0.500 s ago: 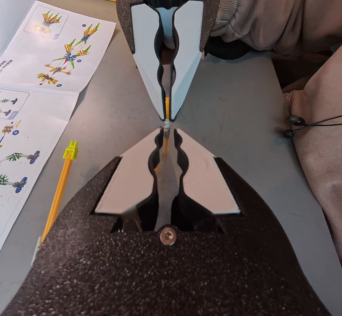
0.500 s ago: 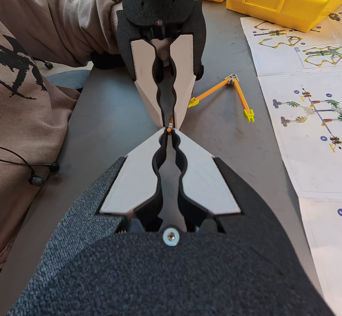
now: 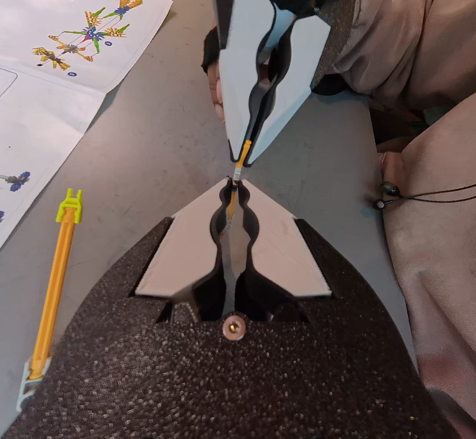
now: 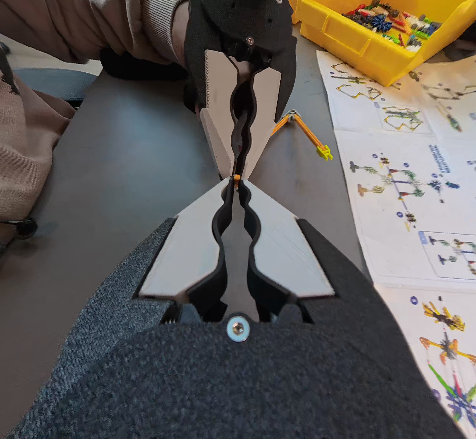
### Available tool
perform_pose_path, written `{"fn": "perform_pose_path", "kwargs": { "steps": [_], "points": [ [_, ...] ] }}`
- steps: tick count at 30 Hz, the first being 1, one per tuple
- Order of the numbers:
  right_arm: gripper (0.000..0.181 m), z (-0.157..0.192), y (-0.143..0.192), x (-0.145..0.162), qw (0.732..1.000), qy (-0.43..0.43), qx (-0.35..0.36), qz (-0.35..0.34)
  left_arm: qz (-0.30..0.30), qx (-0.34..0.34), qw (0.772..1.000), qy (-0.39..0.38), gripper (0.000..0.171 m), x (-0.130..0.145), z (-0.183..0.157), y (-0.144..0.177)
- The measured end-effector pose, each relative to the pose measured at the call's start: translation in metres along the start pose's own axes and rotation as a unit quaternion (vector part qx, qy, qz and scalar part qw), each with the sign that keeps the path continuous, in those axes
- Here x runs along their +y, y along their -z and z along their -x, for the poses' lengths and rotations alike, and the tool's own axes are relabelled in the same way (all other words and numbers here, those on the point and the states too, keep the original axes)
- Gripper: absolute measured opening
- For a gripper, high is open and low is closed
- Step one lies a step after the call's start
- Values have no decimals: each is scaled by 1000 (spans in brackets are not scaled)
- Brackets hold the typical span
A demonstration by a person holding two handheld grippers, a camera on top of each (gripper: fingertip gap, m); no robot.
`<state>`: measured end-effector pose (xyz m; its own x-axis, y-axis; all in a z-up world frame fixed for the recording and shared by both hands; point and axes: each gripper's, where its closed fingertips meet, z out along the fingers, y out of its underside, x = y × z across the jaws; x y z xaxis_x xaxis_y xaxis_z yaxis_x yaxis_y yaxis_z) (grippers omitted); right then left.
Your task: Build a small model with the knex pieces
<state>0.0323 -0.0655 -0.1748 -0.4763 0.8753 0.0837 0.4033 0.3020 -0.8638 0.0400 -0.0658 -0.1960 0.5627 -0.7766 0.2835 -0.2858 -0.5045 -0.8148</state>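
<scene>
Grey worktop (image 3: 159,143) underneath, bearing everything. Along its far side in the right wrist view, a yellow bin (image 4: 386,40) heaped with mixed building pieces. Beside the bin, white instruction sheets (image 4: 401,220) spread toward the worktop's right edge, printed with coloured model diagrams. At the near edge, a person's tan sleeve (image 4: 64,9) and hooded top, with two black cord ends (image 3: 386,195) dangling over that edge.

Left tongs (image 3: 233,182) pinched together on a thin orange rod (image 3: 231,205) capped by a small grey connector (image 3: 236,173). Right tongs (image 3: 239,162) meeting them tip to tip, clamped on a second orange rod (image 3: 244,152), its end touching the grey connector; both raised above the middle of the worktop. In the right wrist view only that rod's orange tip (image 4: 236,177) visible between the right tongs (image 4: 235,182), facing the left tongs (image 4: 238,169).

Nearer the sheets, flat on the worktop, a V-shaped assembly (image 4: 306,133) of two orange rods joined at a grey connector, with a lime clip on the one visible rod end.
</scene>
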Motion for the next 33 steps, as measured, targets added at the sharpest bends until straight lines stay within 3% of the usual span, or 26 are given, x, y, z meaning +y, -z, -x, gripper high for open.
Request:
{"fn": "perform_pose_path", "kwargs": {
  "steps": [3, 7, 11, 17, 21, 23, 25, 28, 30, 33],
  "points": [
    [2, -7, 0, -11, 992, 96, 77, -5, -35, 18, 997, 61, 4, -9, 5, 10],
    [2, -9, -6, -12, 963, 221, 151, 16, -48, 30, 992, 117, 4, -8, 11, 13],
    [1, -11, -9, -13, 917, 337, 210, 41, -62, 53, 983, 164, 3, -10, 11, 14],
    [1, -9, -5, -24, 862, 434, 259, 39, -98, 102, 962, 233, 3, -20, 6, 21],
    [1, 13, -16, -26, 853, 467, 230, 25, -119, 113, 952, 260, 3, -22, 11, 23],
    [1, 7, -6, -41, 873, 421, 244, -14, -110, 92, 961, 236, 3, -20, 13, 23],
    [2, -25, 32, -63, 879, 358, 311, -56, -107, 91, 966, 219, 4, -21, 9, 22],
    [2, -104, 134, -69, 840, 249, 480, -44, -95, 78, 973, 195, 5, -17, 10, 20],
    [2, -147, 216, -46, 801, 150, 579, -23, -99, 79, 976, 179, 5, -21, 8, 20],
    [2, -181, 329, 22, 707, 56, 702, 65, -80, 63, 985, 142, 5, -18, 6, 15]
  ]
}}
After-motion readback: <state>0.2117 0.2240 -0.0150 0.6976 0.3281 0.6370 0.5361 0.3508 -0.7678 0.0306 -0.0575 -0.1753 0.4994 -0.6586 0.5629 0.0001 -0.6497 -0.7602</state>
